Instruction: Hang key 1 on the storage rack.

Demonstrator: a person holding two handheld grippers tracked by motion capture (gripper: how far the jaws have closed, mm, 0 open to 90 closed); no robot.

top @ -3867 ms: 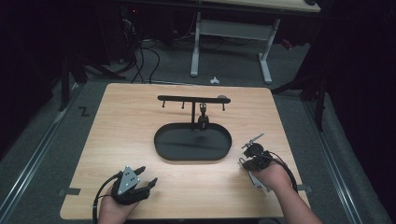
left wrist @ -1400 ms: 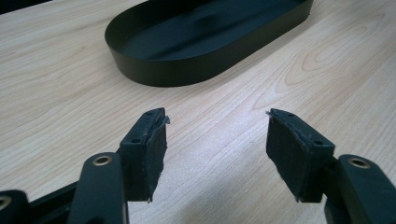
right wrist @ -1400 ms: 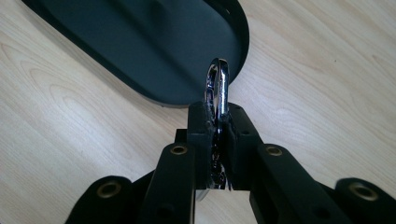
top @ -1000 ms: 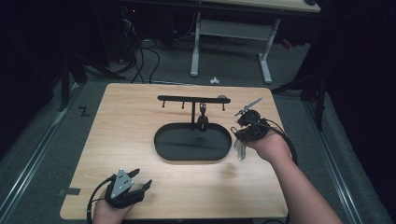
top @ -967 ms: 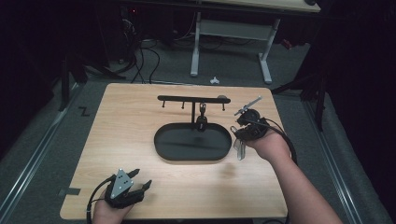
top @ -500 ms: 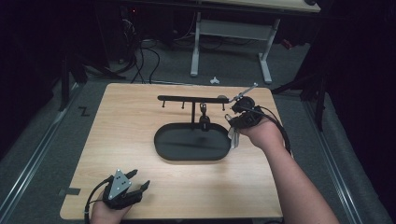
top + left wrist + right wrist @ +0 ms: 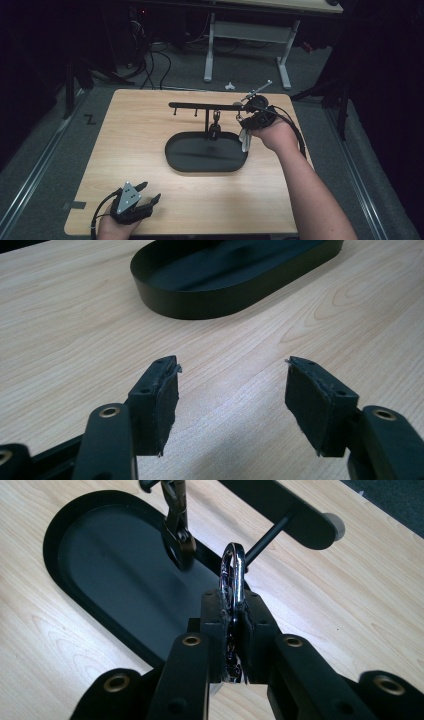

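Since the earlier frames, right tongs (image 7: 250, 111) have travelled from the near right of the bench (image 7: 140, 150) up to the right end of the rack bar (image 7: 200, 105), carrying a key ring (image 7: 233, 575); left tongs (image 7: 142, 200) have kept their place at the near left corner. Right tongs are clenched on the ring, whose chrome loop stands upright between the pads and rises just above them; pale keys (image 7: 244, 140) hang below the hand. Just beyond the ring's top, a bar peg (image 7: 267, 537) points toward the tongs; whether ring and peg touch cannot be told. To the ring's left, a black clip (image 7: 177, 535) hangs from the bar over the oval tray (image 7: 65, 525). Left tongs are released, jaws spread wide over bare bench, with the tray (image 7: 200, 310) ahead of them.
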